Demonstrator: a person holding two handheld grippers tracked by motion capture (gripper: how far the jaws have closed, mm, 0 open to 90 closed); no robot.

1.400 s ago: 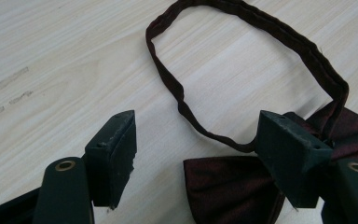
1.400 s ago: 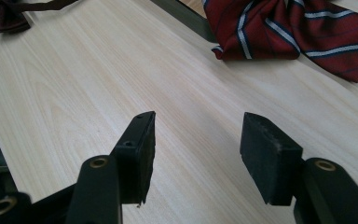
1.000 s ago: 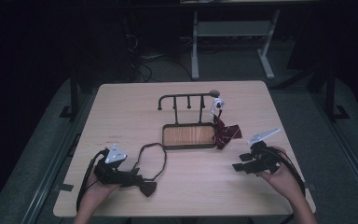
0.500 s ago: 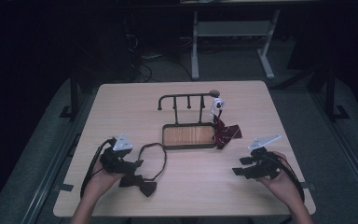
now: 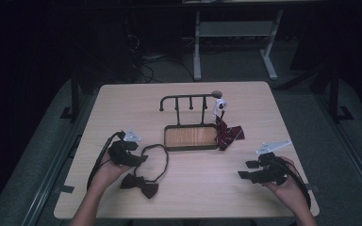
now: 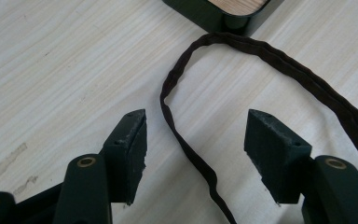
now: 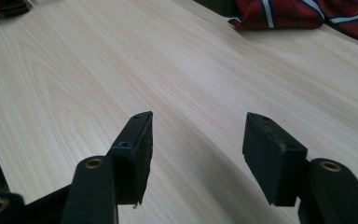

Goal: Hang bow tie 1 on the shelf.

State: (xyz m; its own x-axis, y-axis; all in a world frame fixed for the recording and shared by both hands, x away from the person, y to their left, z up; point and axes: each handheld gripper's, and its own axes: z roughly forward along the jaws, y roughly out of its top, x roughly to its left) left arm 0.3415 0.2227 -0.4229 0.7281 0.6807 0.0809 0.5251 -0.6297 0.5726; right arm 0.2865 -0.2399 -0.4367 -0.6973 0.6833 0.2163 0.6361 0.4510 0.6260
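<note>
Left tongs (image 6: 193, 140), jaws wide but just closing, straddle the dark bow tie's (image 5: 140, 184) limp fabric strap (image 6: 186, 149) untouched, near-left on the pale woodgrain counter (image 5: 207, 188); right tongs (image 7: 196, 149) gape empty.

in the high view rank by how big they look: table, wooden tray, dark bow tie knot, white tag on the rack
1. table
2. wooden tray
3. dark bow tie knot
4. white tag, farther from the camera, so slightly unsure

Pale wooden worktop (image 5: 245, 183). On it lay a dark bow tie (image 5: 140, 184) with looped strap, a black rack's wood-floored tray (image 5: 191, 137), and a red striped tie (image 5: 228, 134) touching the tray's right end.
</note>
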